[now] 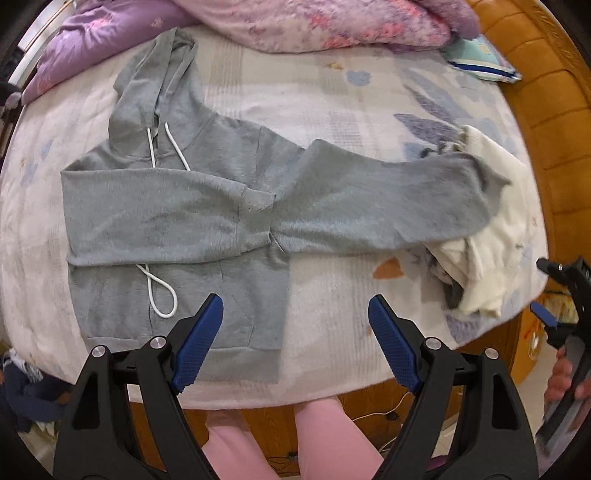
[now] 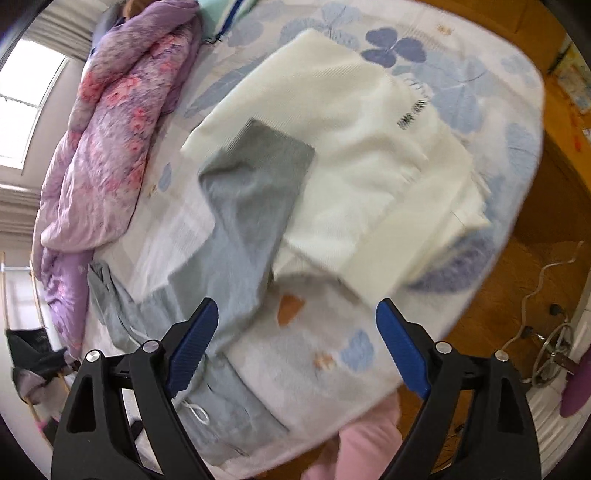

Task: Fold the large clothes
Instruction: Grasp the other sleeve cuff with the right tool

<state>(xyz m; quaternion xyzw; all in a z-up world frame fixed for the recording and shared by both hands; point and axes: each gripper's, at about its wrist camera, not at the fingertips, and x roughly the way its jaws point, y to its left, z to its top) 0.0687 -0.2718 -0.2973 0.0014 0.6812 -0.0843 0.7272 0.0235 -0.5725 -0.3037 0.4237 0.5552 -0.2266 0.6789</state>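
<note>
A grey hoodie lies flat on the bed, hood toward the far side. One sleeve is folded across its chest. The other sleeve stretches out to the right, its cuff resting on a cream garment. My left gripper is open and empty, above the hoodie's hem near the bed's front edge. My right gripper is open and empty, above the bed sheet near the outstretched sleeve and the folded cream garment. The right gripper also shows at the right edge of the left wrist view.
A purple floral quilt is bunched along the far side of the bed. A teal pouch lies at the far right corner. An orange padded headboard borders the right. The person's pink-clad legs stand at the front edge.
</note>
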